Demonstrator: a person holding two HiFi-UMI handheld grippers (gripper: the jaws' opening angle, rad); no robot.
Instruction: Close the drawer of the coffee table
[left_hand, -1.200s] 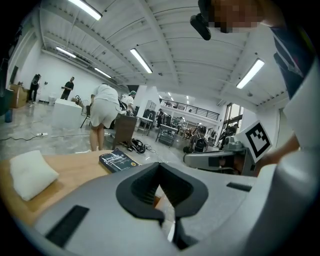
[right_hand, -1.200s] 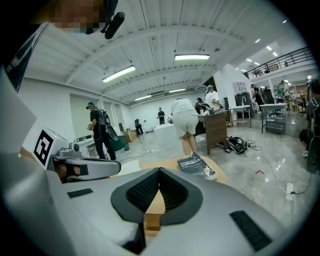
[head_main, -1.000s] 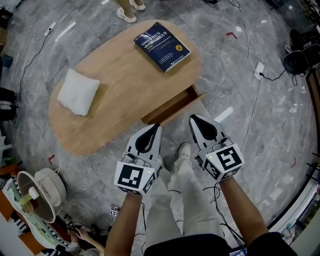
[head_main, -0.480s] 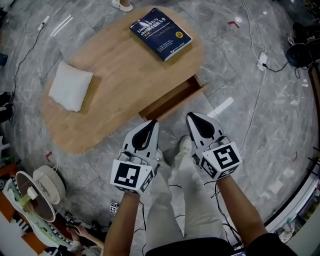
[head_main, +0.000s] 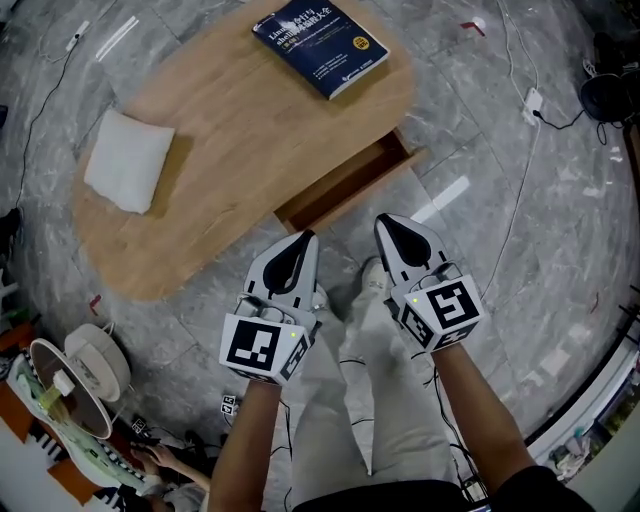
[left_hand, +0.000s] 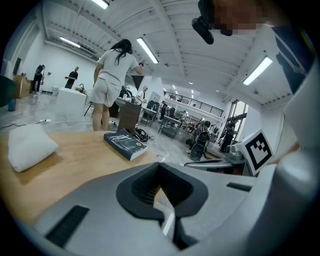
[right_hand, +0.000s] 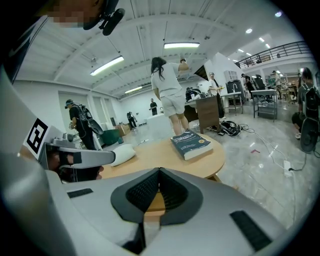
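Below the headset, seen from the head view, an oval desk (head_main: 230, 150) of pale, smooth wood stands on grey marbled floor tiles. Its drawer (head_main: 350, 185), a shallow wooden box, sticks out of the side nearest the person. The drawer's long axis runs from lower left to upper right, and its open front points toward the right tongs (head_main: 386, 221). A dark blue book (head_main: 320, 45) lies flat at the far end of the top, and a soft white pillow (head_main: 128, 160) lies at the left end. Left tongs (head_main: 305, 237) and right tongs hover side by side just short of the drawer, both pointing at it, above the person's pale trouser legs and a shoe (head_main: 372, 275). Thin cables (head_main: 510, 200) trail over the floor to the right, and a round white fan (head_main: 95, 375) sits at lower left.

From the left gripper view, the grey ribbed jaws are pressed together with nothing between them. Bare wood, the pillow and the book lie ahead, and a standing person (left_hand: 112, 75) is beyond them.

From the right gripper view, the jaws likewise meet, empty. The desk's rounded end with the book lies ahead, and the left tongs show at the left edge.
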